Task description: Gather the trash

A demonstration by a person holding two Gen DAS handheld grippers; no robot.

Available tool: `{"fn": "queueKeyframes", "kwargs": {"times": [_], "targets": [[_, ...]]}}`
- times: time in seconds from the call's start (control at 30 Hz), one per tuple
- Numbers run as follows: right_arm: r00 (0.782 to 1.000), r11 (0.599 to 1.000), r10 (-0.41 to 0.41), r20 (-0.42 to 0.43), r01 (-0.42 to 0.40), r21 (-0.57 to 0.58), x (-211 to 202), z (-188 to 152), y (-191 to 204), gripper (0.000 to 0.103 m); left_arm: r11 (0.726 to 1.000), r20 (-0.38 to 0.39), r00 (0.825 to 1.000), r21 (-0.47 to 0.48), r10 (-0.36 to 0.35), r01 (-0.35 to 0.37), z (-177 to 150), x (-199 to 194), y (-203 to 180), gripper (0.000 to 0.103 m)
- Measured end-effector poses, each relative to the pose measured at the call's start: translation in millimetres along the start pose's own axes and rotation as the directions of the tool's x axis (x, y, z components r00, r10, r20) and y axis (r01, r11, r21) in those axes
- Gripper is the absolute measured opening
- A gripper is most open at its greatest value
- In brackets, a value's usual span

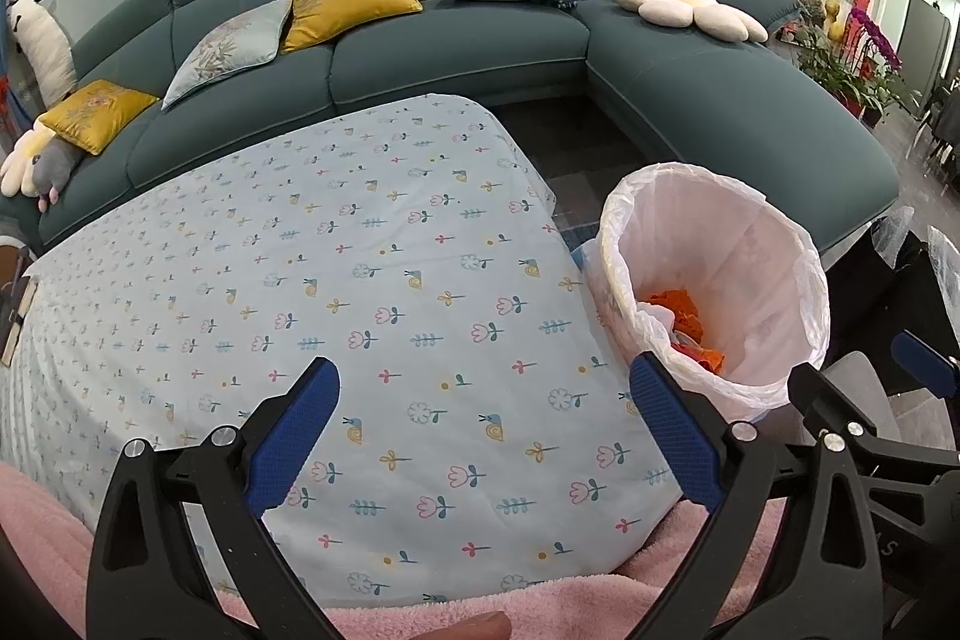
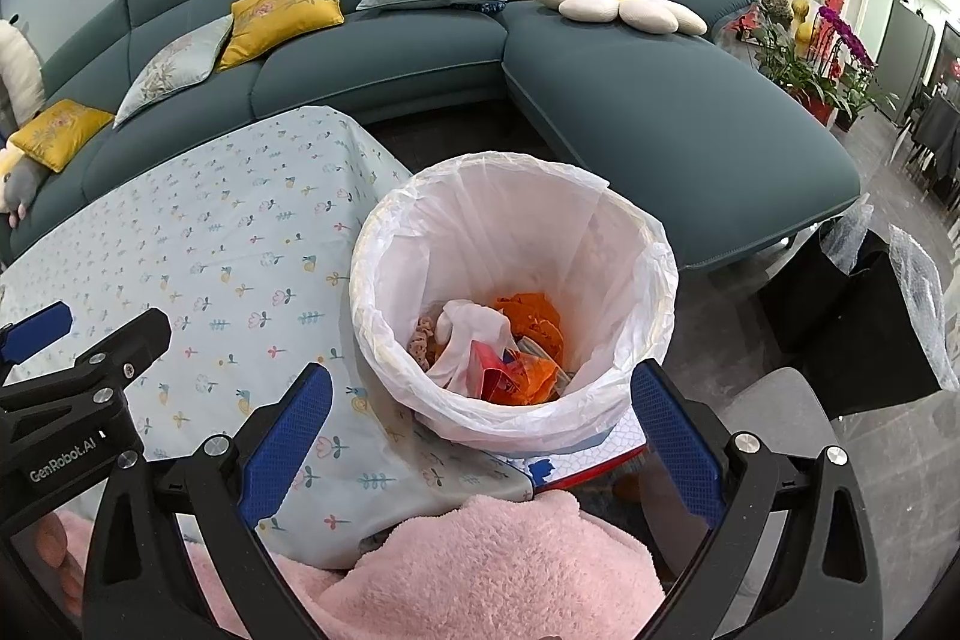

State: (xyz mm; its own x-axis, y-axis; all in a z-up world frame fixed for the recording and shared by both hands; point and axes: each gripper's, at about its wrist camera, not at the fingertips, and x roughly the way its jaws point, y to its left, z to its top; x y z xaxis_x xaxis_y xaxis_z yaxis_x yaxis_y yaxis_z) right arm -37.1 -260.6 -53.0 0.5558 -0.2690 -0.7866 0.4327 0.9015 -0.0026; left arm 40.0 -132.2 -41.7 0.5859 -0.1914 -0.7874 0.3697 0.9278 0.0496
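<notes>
Two grippers are in view, and both have their blue fingers spread wide with nothing between them. Taking the bin (image 2: 510,292) as landmark and going from left to right: to the left of the bin lies the table (image 1: 360,280) under a cloth with small flowers, and I see no trash on the cloth in either view. The left gripper (image 1: 483,436) hovers over the near part of this table, so the bin is to its right and a little ahead. The right gripper (image 2: 480,436) hangs just before the near rim of the bin, with the bin opening straight ahead of it and lower; this gripper is the nearer one to the bin. One bin is there, round, so it has no long axis, and it is lined with one white bag (image 2: 420,232). The trash (image 2: 510,346) is already inside, at the bottom: orange scraps, a white crumpled piece, a red packet and something brown; an exact count I cannot give. Behind the bin and table stands one sofa (image 2: 660,100). In my judgement the collecting is nearly finished, because nothing loose remains visible outside the bin.
</notes>
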Motion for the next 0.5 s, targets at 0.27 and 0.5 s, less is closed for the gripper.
{"fn": "queueKeyframes", "kwargs": {"times": [0.27,0.5], "targets": [[1.0,1.0,-0.002,-0.001,0.002,0.002,0.7,-2.6,-1.5,0.096,1.0,-0.006,1.0,0.003,0.004,-0.004,1.5,0.2,-4.0,0.093],[1.0,1.0,-0.003,-0.003,0.003,0.003,3.2,-5.6,-6.5,0.096,1.0,-0.008,1.0,0.002,0.006,-0.006,1.7,1.3,-4.6,0.093]]}}
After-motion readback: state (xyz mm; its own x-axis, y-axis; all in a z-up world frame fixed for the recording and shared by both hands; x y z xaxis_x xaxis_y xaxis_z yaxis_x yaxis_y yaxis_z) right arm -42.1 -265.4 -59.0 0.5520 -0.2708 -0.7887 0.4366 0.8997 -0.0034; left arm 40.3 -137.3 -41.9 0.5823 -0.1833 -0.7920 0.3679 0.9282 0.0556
